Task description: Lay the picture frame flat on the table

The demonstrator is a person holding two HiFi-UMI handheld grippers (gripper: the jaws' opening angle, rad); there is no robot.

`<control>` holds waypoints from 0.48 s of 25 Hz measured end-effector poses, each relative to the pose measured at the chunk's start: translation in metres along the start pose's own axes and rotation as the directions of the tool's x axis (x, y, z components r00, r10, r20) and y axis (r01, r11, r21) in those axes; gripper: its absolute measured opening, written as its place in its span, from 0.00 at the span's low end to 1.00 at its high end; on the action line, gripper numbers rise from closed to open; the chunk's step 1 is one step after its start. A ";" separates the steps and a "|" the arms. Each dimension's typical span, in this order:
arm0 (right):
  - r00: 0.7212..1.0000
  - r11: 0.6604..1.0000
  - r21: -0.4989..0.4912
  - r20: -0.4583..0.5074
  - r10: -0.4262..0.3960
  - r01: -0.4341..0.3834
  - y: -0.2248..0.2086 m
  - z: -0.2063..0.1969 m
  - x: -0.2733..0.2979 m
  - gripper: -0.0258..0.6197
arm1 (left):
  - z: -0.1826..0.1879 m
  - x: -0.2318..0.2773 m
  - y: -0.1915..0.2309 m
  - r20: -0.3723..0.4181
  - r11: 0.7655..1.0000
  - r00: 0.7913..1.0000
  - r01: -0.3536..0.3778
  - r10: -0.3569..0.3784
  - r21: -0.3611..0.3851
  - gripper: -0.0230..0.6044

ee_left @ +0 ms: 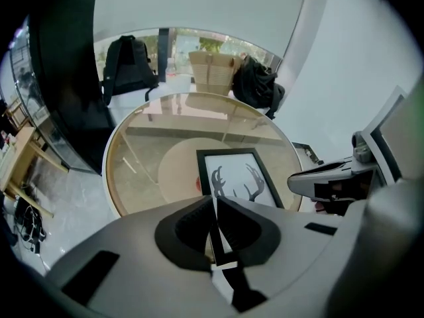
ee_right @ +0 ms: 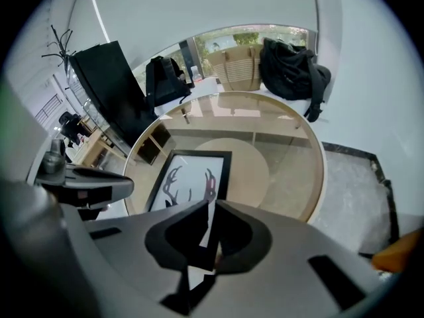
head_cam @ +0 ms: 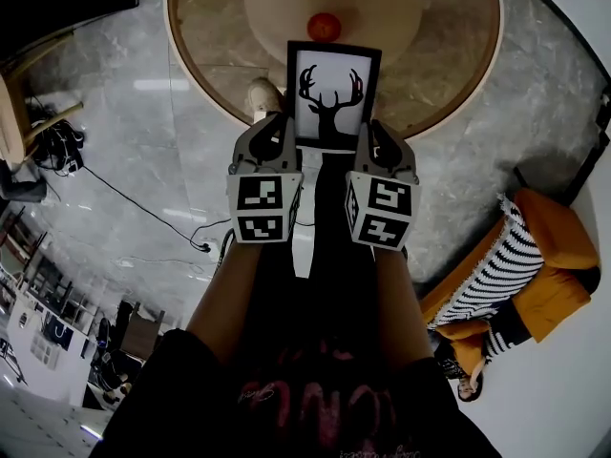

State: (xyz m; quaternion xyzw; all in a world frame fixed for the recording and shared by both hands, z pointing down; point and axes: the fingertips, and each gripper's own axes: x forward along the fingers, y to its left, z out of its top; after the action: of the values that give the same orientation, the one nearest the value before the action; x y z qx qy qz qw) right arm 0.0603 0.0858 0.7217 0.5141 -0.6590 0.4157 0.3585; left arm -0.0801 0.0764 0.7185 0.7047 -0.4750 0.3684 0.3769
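Note:
The black picture frame (head_cam: 332,93) holds a white print of a deer's head. It is out over the near part of the round glass table (head_cam: 477,74), print side facing up at the head camera. My left gripper (head_cam: 286,127) is shut on the frame's lower left edge and my right gripper (head_cam: 374,136) on its lower right edge. In the left gripper view the frame (ee_left: 235,177) runs out from between the jaws of the left gripper (ee_left: 215,207). The right gripper view shows the frame (ee_right: 189,177) pinched by the right gripper (ee_right: 213,211). Whether the far edge touches the glass cannot be told.
A red round fruit (head_cam: 324,26) lies on the table just beyond the frame's top edge. An orange armchair with a striped cushion (head_cam: 535,265) stands at the right. Cables (head_cam: 153,208) cross the marble floor at the left. Black backpacks (ee_right: 291,68) sit behind the table.

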 end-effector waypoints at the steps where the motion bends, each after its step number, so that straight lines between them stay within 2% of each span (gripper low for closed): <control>1: 1.000 1.000 -0.009 0.012 0.001 -0.001 0.001 0.004 -0.004 0.10 | 0.003 -0.004 -0.001 0.008 1.000 1.000 0.004 -0.004 0.000 0.08; 8: 0.995 0.998 -0.060 0.100 0.002 0.004 0.012 0.041 -0.036 0.08 | 0.032 -0.034 -0.002 0.079 1.000 0.997 0.000 -0.002 0.026 0.05; 12: 0.989 0.996 -0.094 0.148 0.007 0.007 0.019 0.065 -0.057 0.07 | 0.060 -0.055 0.000 0.139 1.000 0.990 -0.013 0.011 0.014 0.05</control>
State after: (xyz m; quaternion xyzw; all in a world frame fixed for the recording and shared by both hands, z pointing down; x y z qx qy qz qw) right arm 0.0513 0.0498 0.6412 0.5260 -0.7028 0.3449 0.3323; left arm -0.0858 0.0454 0.6435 0.7285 -0.5016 0.3245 0.3353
